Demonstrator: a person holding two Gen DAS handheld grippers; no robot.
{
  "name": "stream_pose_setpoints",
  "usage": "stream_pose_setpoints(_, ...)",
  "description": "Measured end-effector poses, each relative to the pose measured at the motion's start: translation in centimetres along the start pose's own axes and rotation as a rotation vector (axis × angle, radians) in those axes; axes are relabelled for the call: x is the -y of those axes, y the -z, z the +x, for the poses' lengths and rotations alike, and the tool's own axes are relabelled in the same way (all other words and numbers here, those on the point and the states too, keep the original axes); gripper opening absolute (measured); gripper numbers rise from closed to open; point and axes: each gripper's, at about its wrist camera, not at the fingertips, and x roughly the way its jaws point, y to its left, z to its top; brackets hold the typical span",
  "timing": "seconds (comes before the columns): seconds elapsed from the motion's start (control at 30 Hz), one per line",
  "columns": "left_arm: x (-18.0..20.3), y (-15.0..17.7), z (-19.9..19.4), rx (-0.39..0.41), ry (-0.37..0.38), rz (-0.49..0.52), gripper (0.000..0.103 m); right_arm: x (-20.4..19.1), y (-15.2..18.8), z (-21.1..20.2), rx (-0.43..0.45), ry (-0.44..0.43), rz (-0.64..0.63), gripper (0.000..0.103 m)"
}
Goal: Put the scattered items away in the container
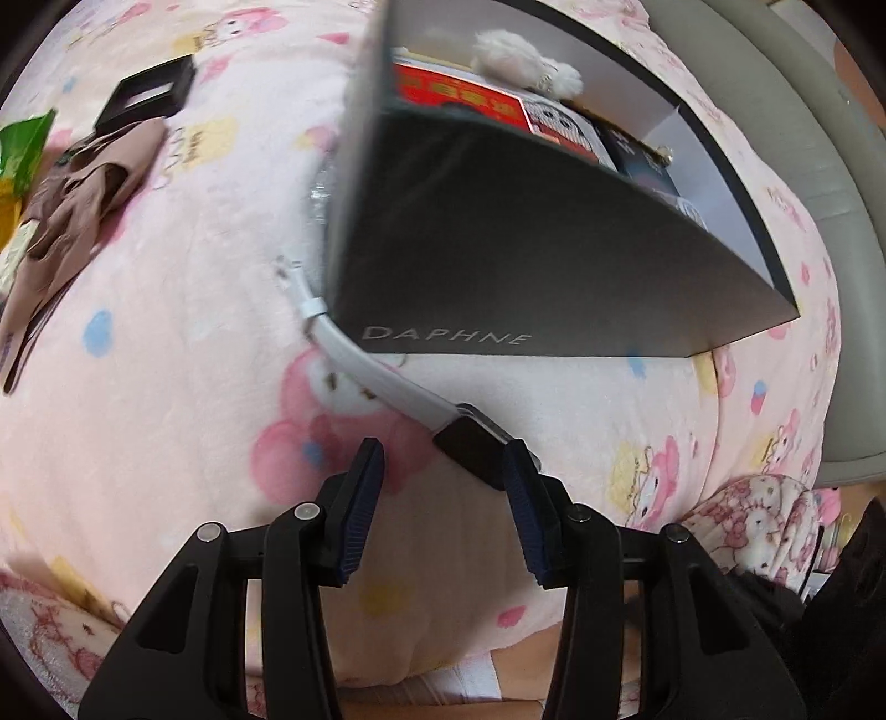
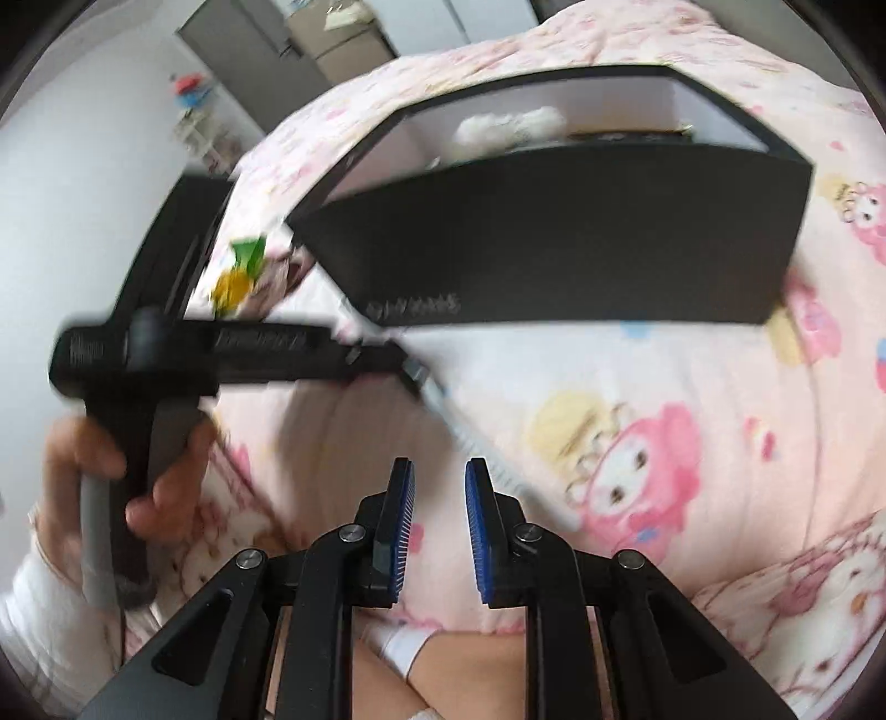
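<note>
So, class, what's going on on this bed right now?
A person is working over a pink blanket with two handheld grippers. The left gripper is open over a white-strapped watch lying by the black box, not clamping it. The right gripper is empty, jaws narrowly apart. A plush toy already sits in the box; a brown cloth lies outside.

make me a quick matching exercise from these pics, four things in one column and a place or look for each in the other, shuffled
Column one:
1. fluffy white toy
2. white-strap watch
3. brown cloth
4. black box

Column two:
a. has pale lettering on its side
b. lies on the pink blanket in front of the box
c. sits inside the box
d. lies far left beside a green packet

Pairs: 1-c, 2-b, 3-d, 4-a
</note>
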Motion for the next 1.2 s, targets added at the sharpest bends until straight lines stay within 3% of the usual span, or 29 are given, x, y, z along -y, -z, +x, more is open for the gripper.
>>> stream_pose_setpoints(0.17,-1.1,-0.5,-0.1,0.020,0.092,-0.094,0.040,2.2,1.0,2.5,-0.067,0.067,0.132,0.016)
stream_pose_setpoints(0.2,-1.7,-0.4,-0.4,0.027,0.116,-0.121,0.039,2.4,1.0,2.6,-0.064,0.107,0.136,0.016)
stream_pose_setpoints(0.3,-3.9,-0.3,-1.1,0.048,0.177,-0.223,0.039,2.8,0.9,2.1,-0.028,0.120,0.155,0.017)
stream_pose_setpoints(0.37,-4.7,-0.5,-0.8,0.035,0.163,-0.267,0.039,2.9,0.8,1.7,0.010,0.127,0.166,0.018)
stream_pose_setpoints(0.47,-3.9,-0.6,-0.6,0.031,0.129,-0.226,0.039,3.9,0.6,1.4,0.039,0.068,0.216,0.020)
stream_pose_setpoints(0.53,-3.4,-0.7,-0.6,0.040,0.111,-0.199,0.039,4.9,-0.3,1.5,0.060,0.080,0.252,0.020)
stream_pose_setpoints(0.67,-3.9,-0.6,-0.5,0.029,0.130,-0.218,0.040,4.2,-1.4,2.3,0.075,0.256,0.221,0.023)
stream_pose_setpoints(0.77,-3.8,-0.9,-0.1,0.015,0.139,-0.210,0.041,2.6,-2.0,2.2,0.089,0.310,0.194,0.023)
stream_pose_setpoints(0.83,-4.2,-1.0,0.1,0.029,0.145,-0.247,0.041,1.3,-1.9,1.4,0.117,0.285,0.182,0.023)
stream_pose_setpoints(0.93,-4.8,-0.9,0.2,0.045,0.163,-0.298,0.039,0.4,-1.0,0.8,0.099,0.134,0.235,0.024)
stream_pose_setpoints(1.0,-4.9,-0.7,-0.2,0.053,0.136,-0.288,0.018,0.4,-0.2,1.5,0.036,0.059,0.273,0.024)
stream_pose_setpoints(1.03,-4.9,-0.6,-0.4,0.056,0.125,-0.283,0.014,0.4,0.0,2.3,0.011,0.024,0.287,0.024)
stream_pose_setpoints(1.2,-4.9,0.3,-1.6,0.068,0.136,-0.278,0.008,2.3,-0.7,3.6,0.055,-0.040,0.425,0.024)
